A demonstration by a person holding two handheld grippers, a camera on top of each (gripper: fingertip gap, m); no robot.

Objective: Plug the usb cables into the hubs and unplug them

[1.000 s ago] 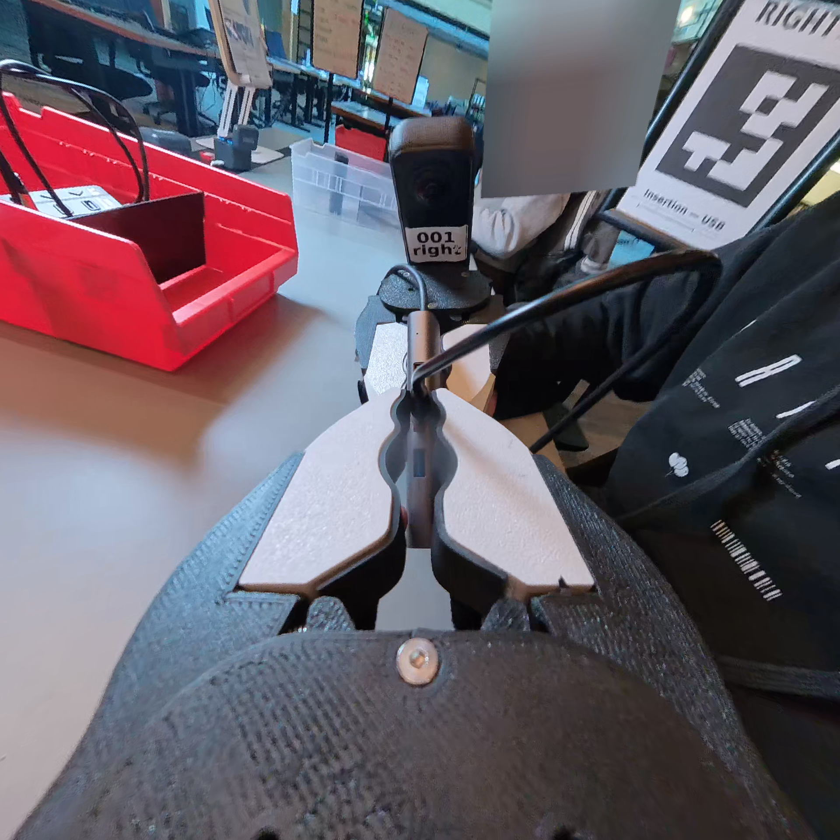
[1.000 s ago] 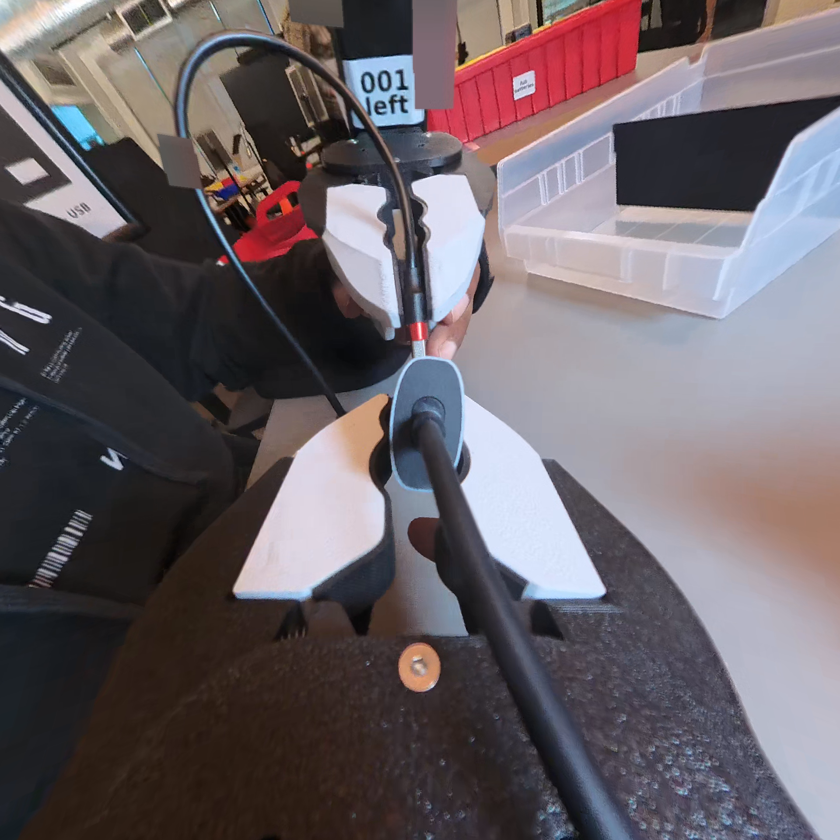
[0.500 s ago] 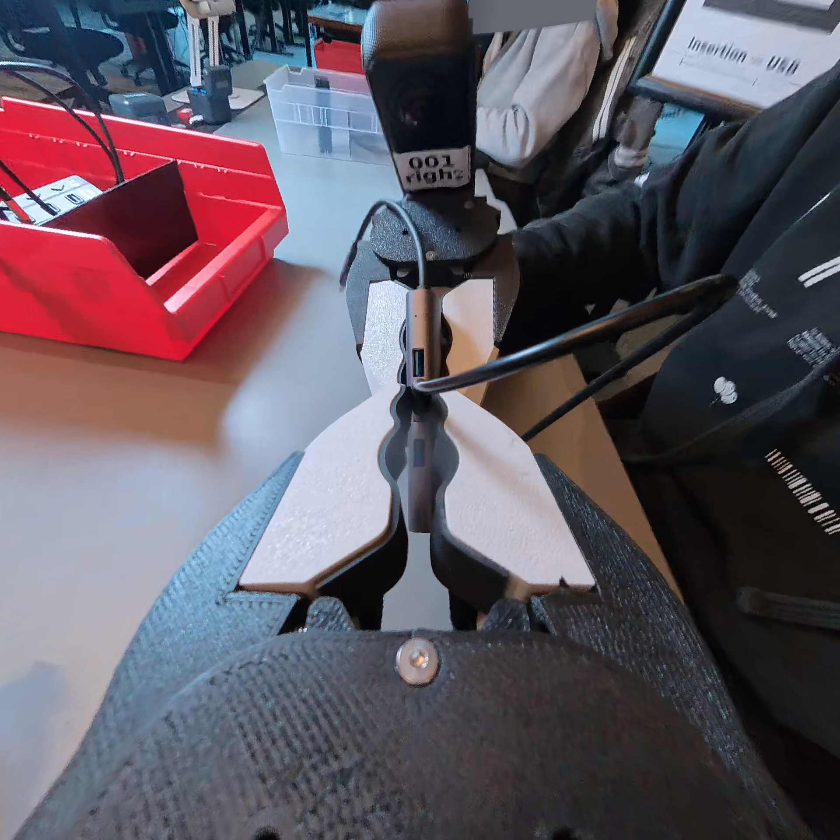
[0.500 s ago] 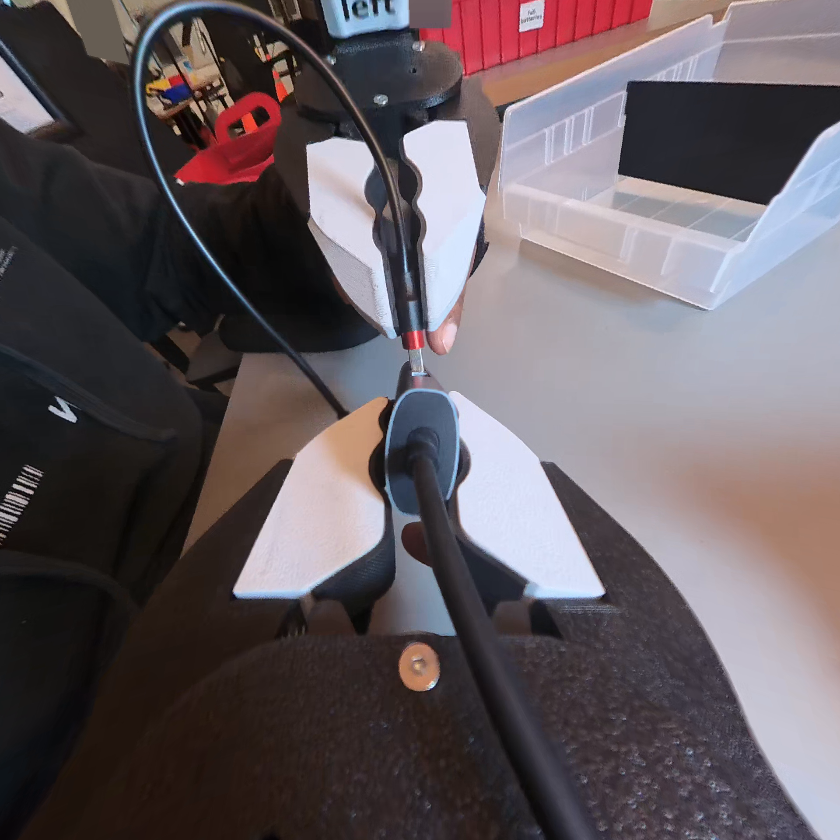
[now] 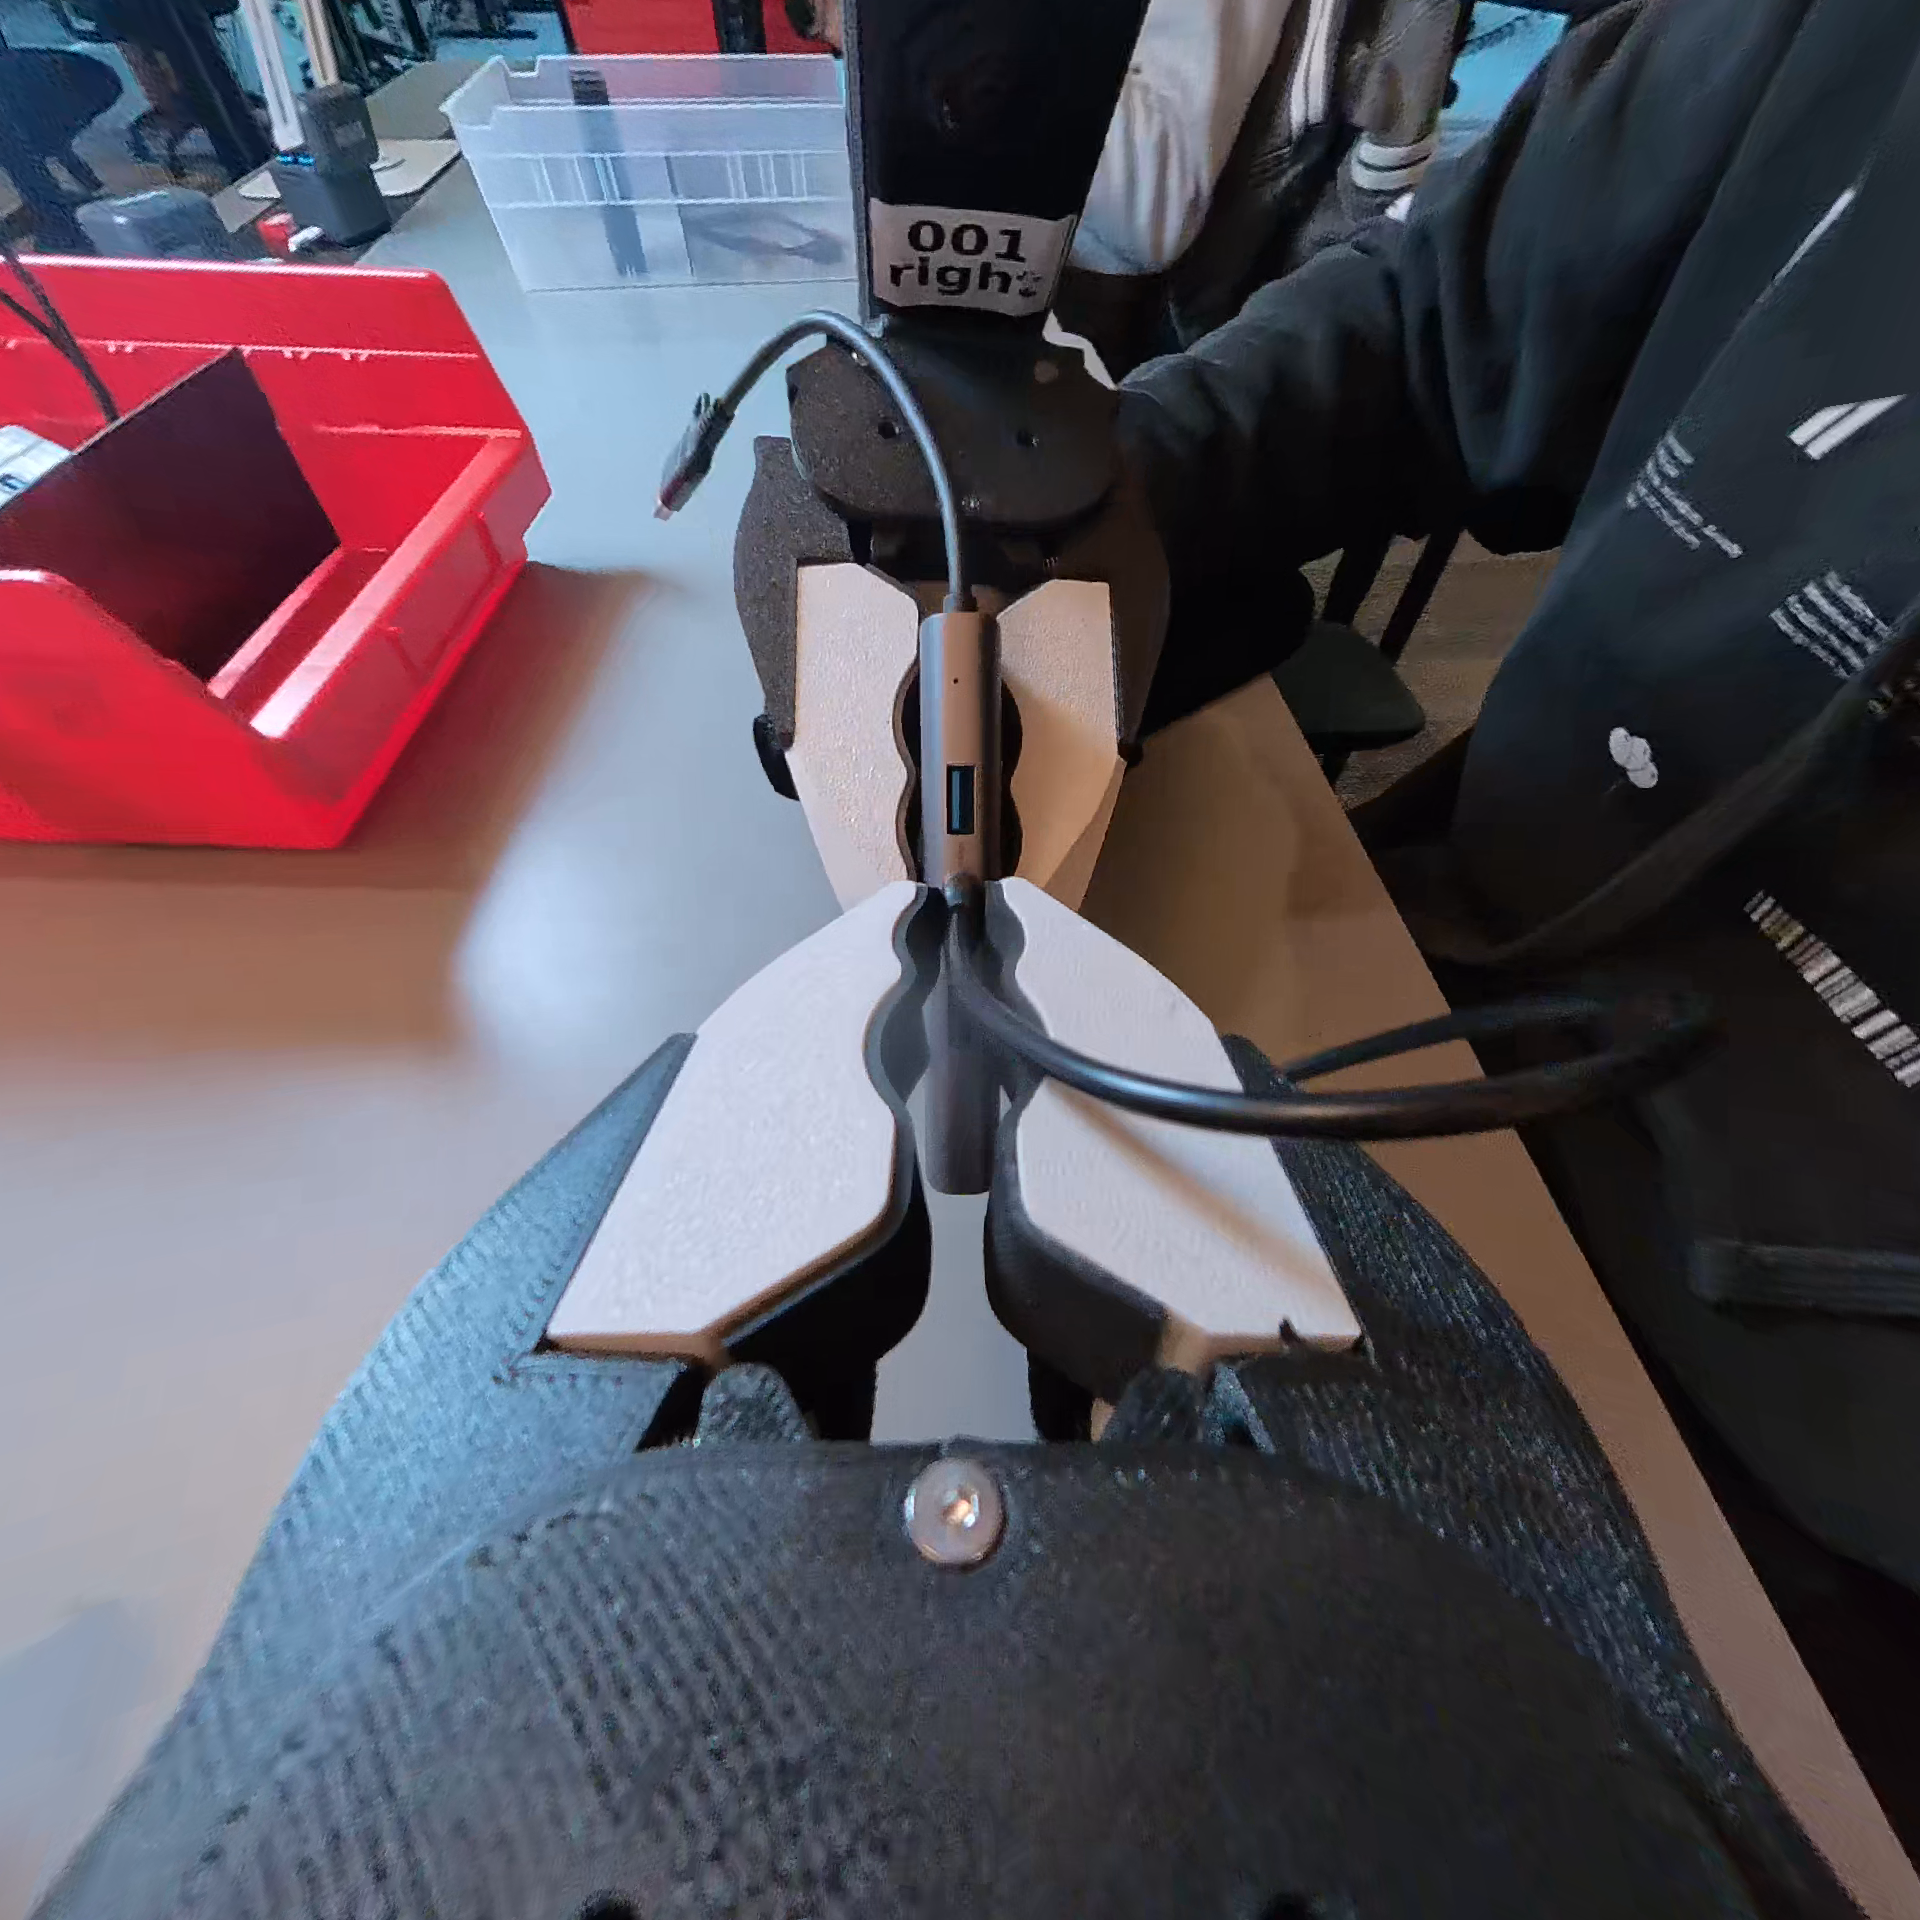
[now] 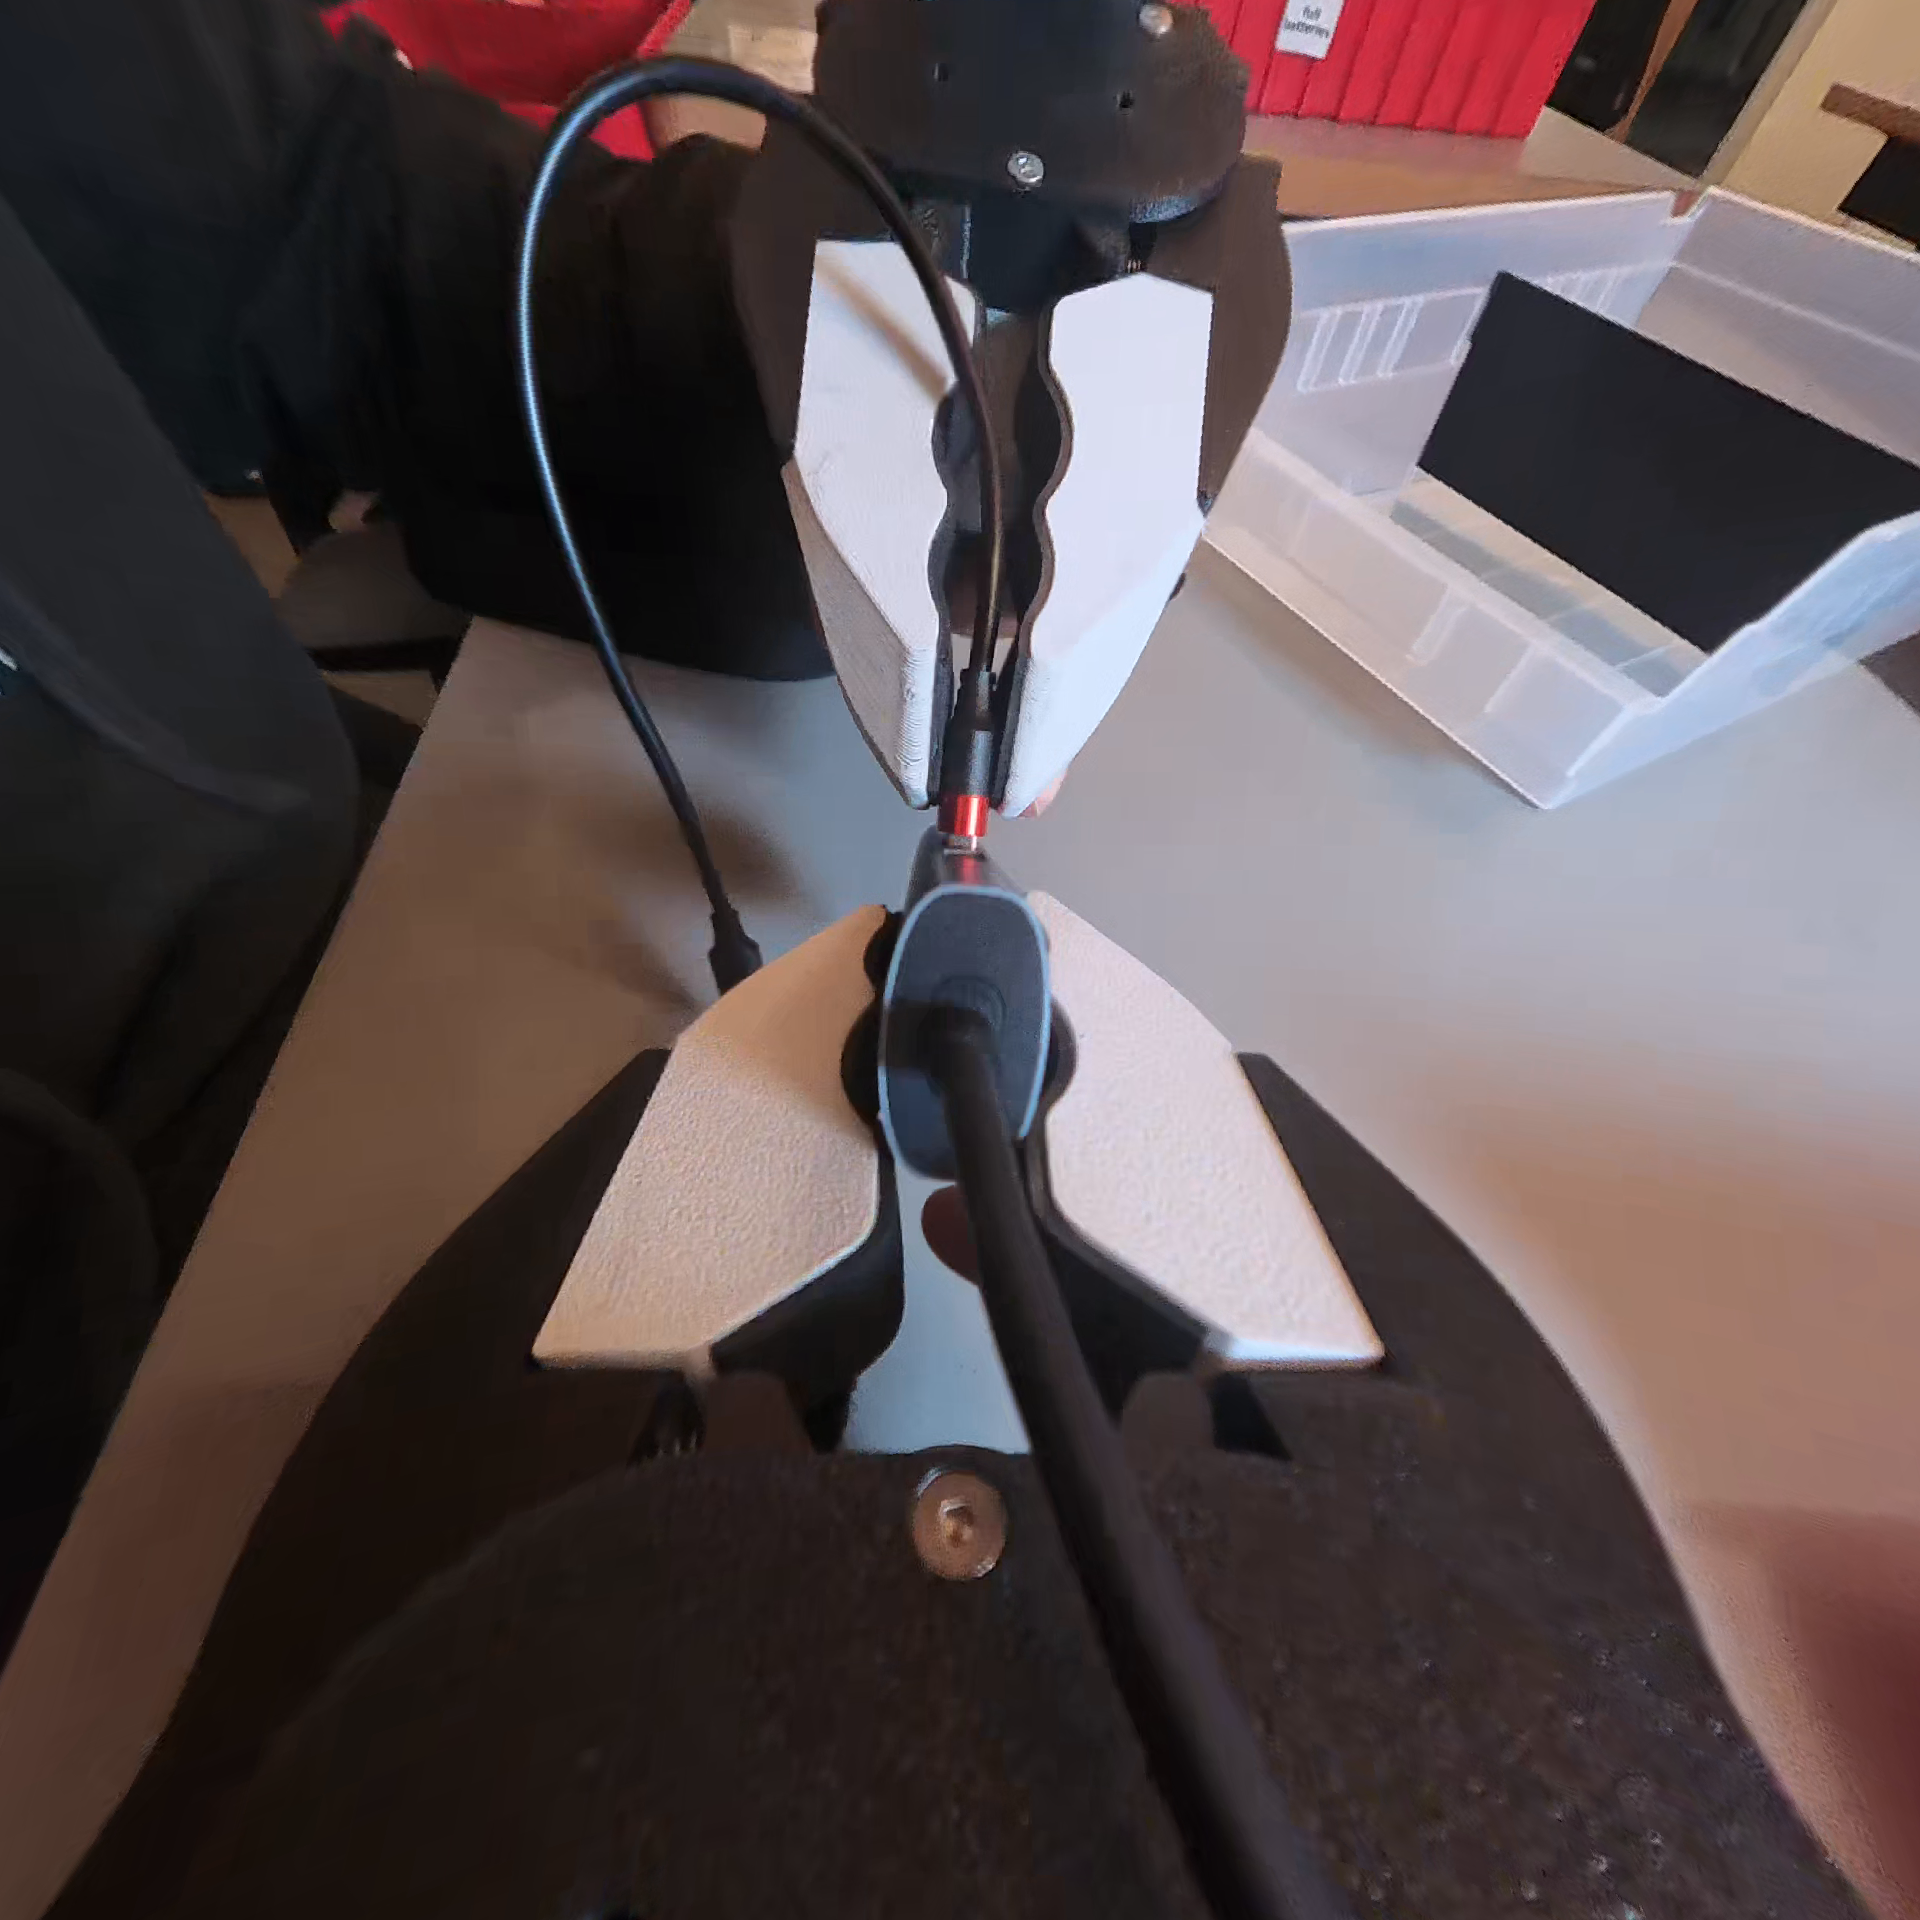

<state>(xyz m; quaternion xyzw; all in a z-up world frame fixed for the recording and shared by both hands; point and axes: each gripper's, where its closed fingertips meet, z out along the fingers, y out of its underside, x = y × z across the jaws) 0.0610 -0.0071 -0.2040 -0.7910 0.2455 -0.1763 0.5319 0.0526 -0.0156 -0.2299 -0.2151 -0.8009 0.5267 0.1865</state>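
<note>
Left claw (image 5: 951, 904) clamping the USB cable plug (image 6: 966, 748), right claw (image 6: 961, 925) gripping the grey hub (image 5: 958, 727), meeting tip-to-tip at frame centre above the bench (image 6: 1351, 935).

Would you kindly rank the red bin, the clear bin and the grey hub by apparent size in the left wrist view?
1. red bin, largest.
2. clear bin, though it sits farther back, so its true size is unsure.
3. grey hub, smallest.

White rectangular sticker (image 5: 961, 260) with black printed characters is seen on the black camera housing (image 5: 977, 104); wording is not transcribed. White print and barcode-like stripes (image 5: 1844, 1003) are carried on a black garment (image 5: 1558, 312). Small white label (image 6: 1307, 23) is stuck on red plastic bins (image 6: 1403, 62), too small to be read.
</note>
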